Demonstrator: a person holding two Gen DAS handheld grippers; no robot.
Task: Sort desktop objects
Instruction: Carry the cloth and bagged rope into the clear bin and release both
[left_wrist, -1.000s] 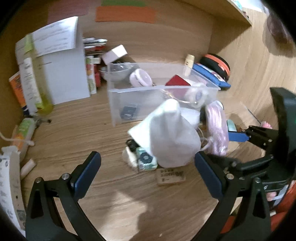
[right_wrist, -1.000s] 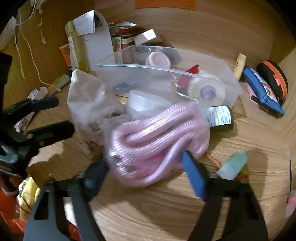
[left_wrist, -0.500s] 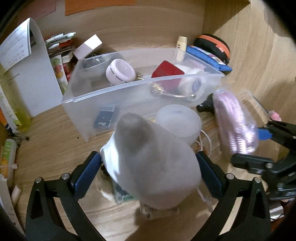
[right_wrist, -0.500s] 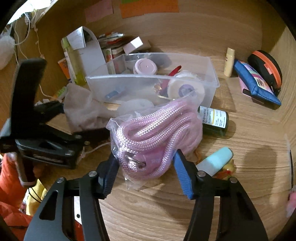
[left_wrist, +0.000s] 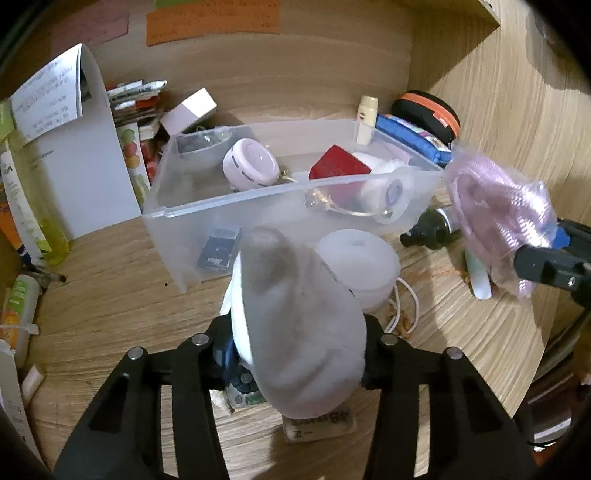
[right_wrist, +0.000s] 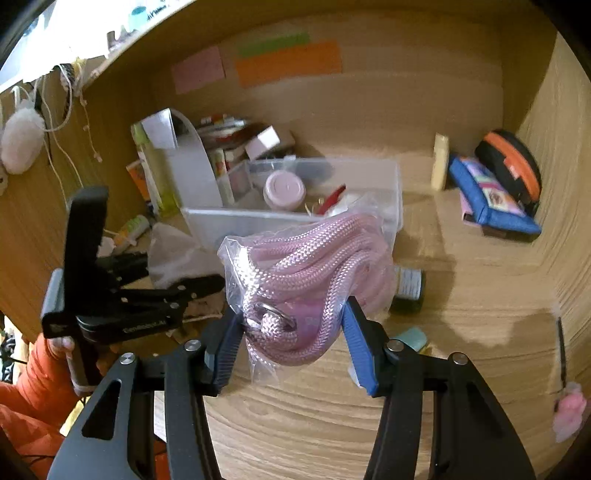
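Both jaw pairs had just been closing since the earlier frame: left gripper (left_wrist: 295, 354) now clamped the grey-white cloth pouch (left_wrist: 295, 332), right gripper (right_wrist: 291, 332) pinched the bagged pink rope (right_wrist: 306, 280), lifted off the desk (right_wrist: 461, 295). Clear bin (left_wrist: 229, 206) sat just beyond both, pouch near its front wall

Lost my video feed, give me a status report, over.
Left gripper jaws just closed on white pouch. Right gripper jaws just closed on bagged pink rope. Clear bin ahead, open top; white round case before it.
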